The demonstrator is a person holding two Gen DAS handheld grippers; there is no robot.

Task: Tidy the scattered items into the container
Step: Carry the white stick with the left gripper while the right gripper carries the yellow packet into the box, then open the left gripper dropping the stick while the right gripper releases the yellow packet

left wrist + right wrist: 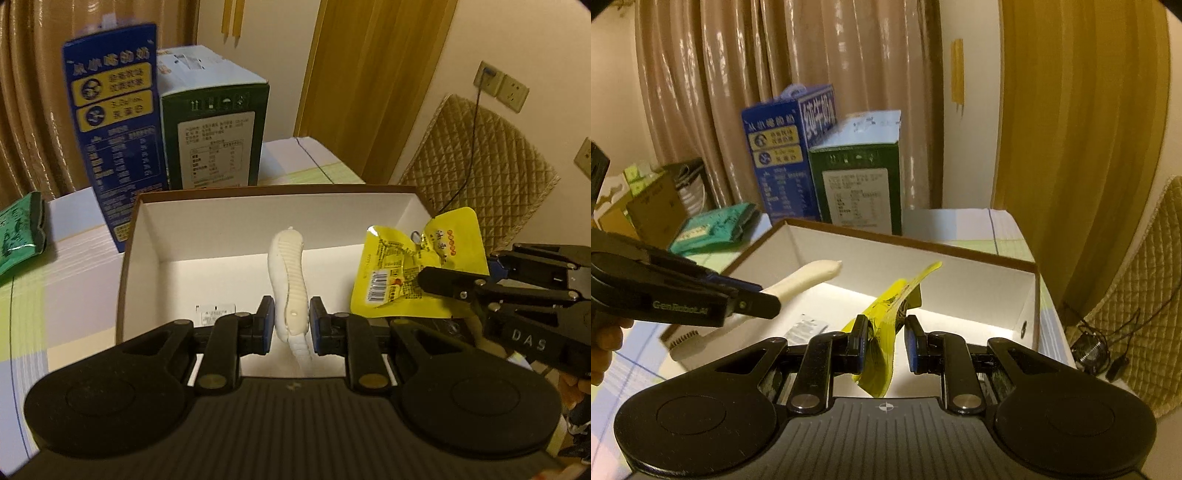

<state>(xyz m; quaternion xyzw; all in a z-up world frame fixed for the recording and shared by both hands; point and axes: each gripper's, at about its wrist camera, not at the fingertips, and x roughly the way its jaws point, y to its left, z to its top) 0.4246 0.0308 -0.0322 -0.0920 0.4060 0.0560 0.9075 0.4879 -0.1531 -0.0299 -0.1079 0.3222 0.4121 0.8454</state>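
Above the open box (140,236) I hold both loads over its white inside. My left tongs (291,325) are closed narrow on a cream-white brush (288,273): a curved plastic handle with a ribbed strip along its back and a small round dot low on that strip, pinched on both sides by the blue pads. From the right wrist view the same brush (809,277) shows its smooth handle end reaching over the box, and its bristled head hangs below the left tongs (753,306), near the front wall.

My right tongs (884,339) are clamped on a yellow snack packet (886,310). It is a crinkled foil pouch, seen almost edge-on here, with dark print on one face. From the left wrist view the packet (406,273) shows its flat side: bright yellow, with red characters near the top, a barcode in the lower left corner and a small orange picture beside it. It hangs over the right part of the box.

That box has brown outer edges, white walls and a white floor bearing a small printed label (216,310). It sits on the tabletop (55,295), which wears a pale checked cloth.
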